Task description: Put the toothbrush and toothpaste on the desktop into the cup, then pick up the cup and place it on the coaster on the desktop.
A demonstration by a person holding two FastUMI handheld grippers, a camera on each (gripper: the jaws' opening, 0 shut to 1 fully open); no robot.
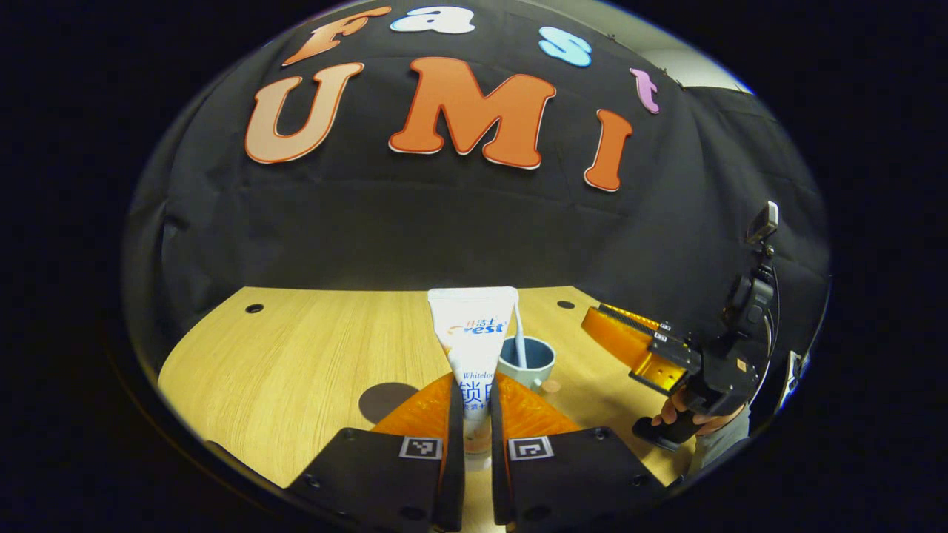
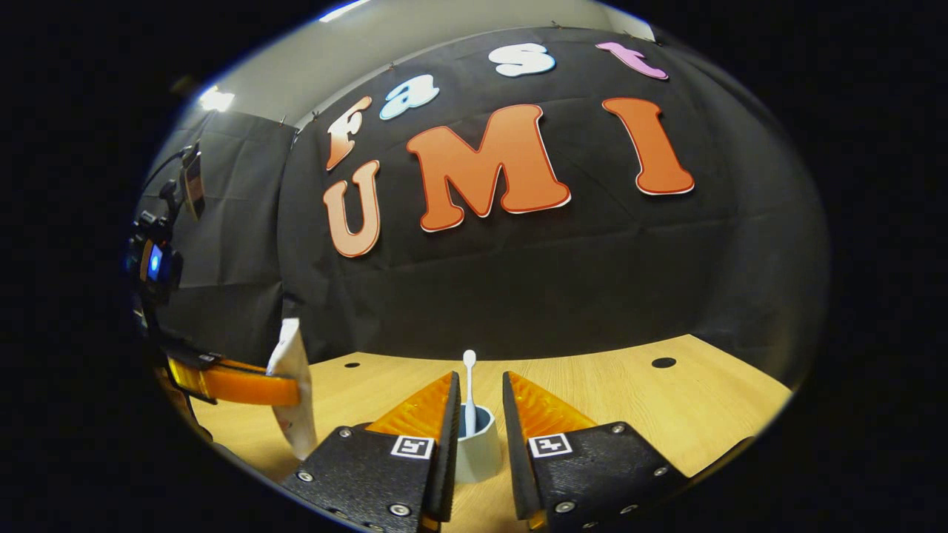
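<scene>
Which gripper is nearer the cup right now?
Right. The right gripper hangs just behind the cup, fingers open either side of it in its view. The left gripper sits farther back, shut on the toothpaste, cup beyond it.

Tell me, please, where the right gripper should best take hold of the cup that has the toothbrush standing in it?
Probably across the cup's outer wall below the rim, coming level from the near side: it stands upright ahead of the right gripper, and the toothbrush sticks up out of it, blocking a top approach.
</scene>
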